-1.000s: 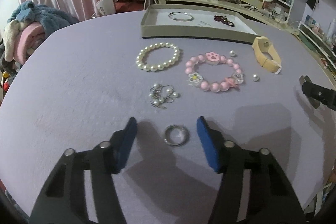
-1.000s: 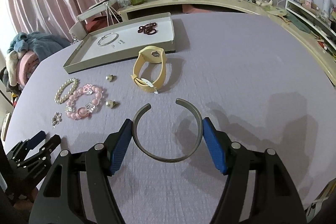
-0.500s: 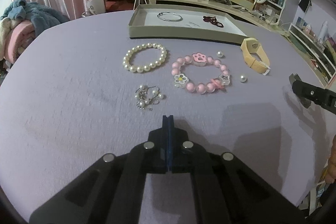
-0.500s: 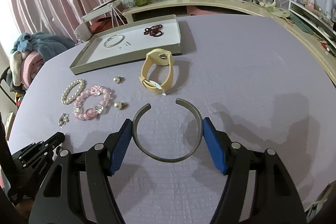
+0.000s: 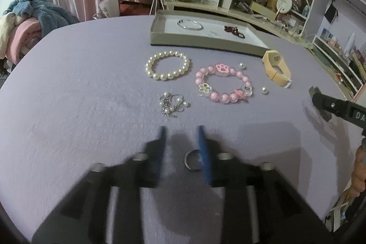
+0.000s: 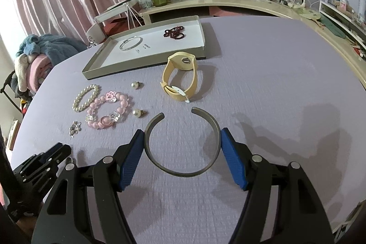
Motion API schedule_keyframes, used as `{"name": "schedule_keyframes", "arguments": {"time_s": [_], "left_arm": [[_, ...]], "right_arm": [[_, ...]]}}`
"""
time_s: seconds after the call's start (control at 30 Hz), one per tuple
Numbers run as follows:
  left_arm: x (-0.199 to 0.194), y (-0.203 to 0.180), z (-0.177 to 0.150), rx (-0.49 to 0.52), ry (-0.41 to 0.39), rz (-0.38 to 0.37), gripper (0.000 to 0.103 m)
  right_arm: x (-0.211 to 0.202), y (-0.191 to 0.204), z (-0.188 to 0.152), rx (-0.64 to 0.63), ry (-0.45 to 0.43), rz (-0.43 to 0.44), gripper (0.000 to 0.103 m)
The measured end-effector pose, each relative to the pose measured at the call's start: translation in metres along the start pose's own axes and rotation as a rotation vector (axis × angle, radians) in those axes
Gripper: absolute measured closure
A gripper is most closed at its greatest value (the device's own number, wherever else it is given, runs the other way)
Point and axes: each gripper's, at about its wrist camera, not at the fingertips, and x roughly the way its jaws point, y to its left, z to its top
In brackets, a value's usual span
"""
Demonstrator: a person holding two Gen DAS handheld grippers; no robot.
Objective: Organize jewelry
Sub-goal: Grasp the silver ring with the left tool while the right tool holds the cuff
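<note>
Half a second ago the left gripper (image 5: 180, 132) was clamped fully together with the small silver ring (image 5: 193, 160) hidden from view; its jaws have just been opening, and the ring now lies on the lilac tablecloth (image 5: 80, 95) between the blurred fingers, close against the right-hand blue pad, released rather than gripped. The right gripper (image 6: 183, 141) has not shifted: its blue pads press on both sides of the dark open metal cuff bangle (image 6: 181, 141), grasping it where it rests on the cloth. Beyond the left gripper lie a tangle of pearl earrings (image 5: 172, 104), a white pearl bracelet (image 5: 168, 68), a pink bead bracelet with a paw charm (image 5: 223, 84), two loose pearl studs (image 5: 265, 90) and a yellow watch (image 6: 181, 79) standing on its strap. Nothing lies between the ring and these pieces. At the far side, the shallow grey cardboard tray (image 6: 98, 70) holds a thin silver bangle (image 6: 130, 42) and a dark red bead string (image 6: 175, 32), well apart.
</note>
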Motion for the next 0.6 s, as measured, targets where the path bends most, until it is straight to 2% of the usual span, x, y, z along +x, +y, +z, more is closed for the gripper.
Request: {"name": "schedule_keyframes", "arguments": {"time_s": [0.3,0.37,0.47,0.6], "left_arm": [[-0.003,-0.019,-0.008,0.075,0.018,-0.01,0.063],[0.001,-0.021,-0.01,0.083,0.036,-0.004,0.073],[0.003,-0.022,-0.012,0.092,0.028,0.012,0.081],[0.004,-0.02,-0.013,0.088,0.025,0.005,0.081]], "right_arm": [[0.004,-0.007,-0.003,0.022,0.016,0.01,0.034],[0.005,-0.008,-0.003,0.027,0.02,0.013,0.034],[0.006,-0.007,-0.004,0.027,0.024,0.015,0.034],[0.005,-0.007,-0.004,0.027,0.02,0.015,0.034]]}}
